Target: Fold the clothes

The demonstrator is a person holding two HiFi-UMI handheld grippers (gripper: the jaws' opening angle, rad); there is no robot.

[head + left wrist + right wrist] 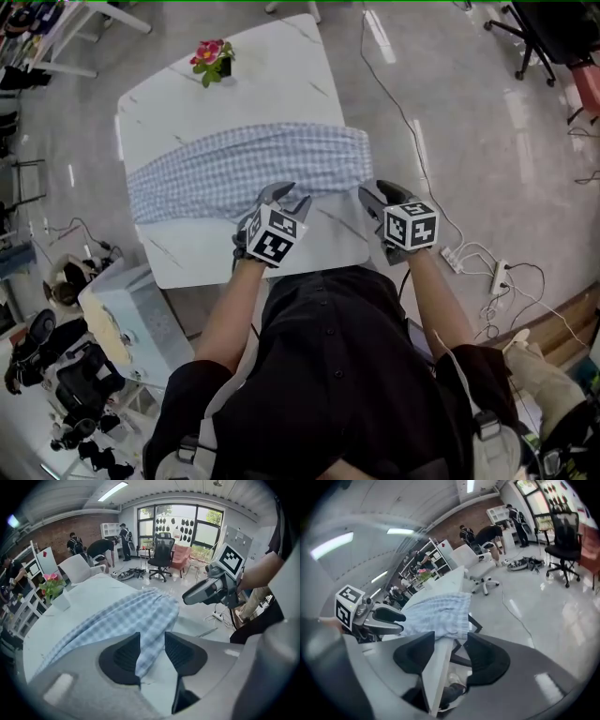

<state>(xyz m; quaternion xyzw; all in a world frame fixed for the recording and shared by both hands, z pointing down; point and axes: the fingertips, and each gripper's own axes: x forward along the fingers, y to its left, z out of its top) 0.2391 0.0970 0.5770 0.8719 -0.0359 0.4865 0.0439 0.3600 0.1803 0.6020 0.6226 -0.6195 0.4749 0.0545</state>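
**Desk:** Where is the garment?

**Operator:** I log the checked cloth [244, 169] lying as a gathered band across the middle of the white table [281, 75]. It reaches both side edges. The near strip of the table is bare.

**Desk:** Left side?

**Operator:** My left hand-held gripper [289, 199] points down at the cloth's near edge. In the left gripper view the jaws stand partly apart. A narrow tongue of cloth runs between them, and bare table shows between it and one pad. I read no grip. It may brush the other pad; the wide-angle view is too warped there to settle that.

**Desk:** Right side?

**Operator:** My right hand-held gripper [380, 192] is near the cloth's near right corner, beside the left one but not touching it. Its jaws are apart. The table's edge passes between them and the cloth lies just beyond the tips, so nothing is held.

**Desk:** Surroundings?

**Operator:** A pot of pink flowers [214, 61] stands at the table's far end, well apart from the cloth. A power strip [452, 258] with cables lies on the floor to the right.
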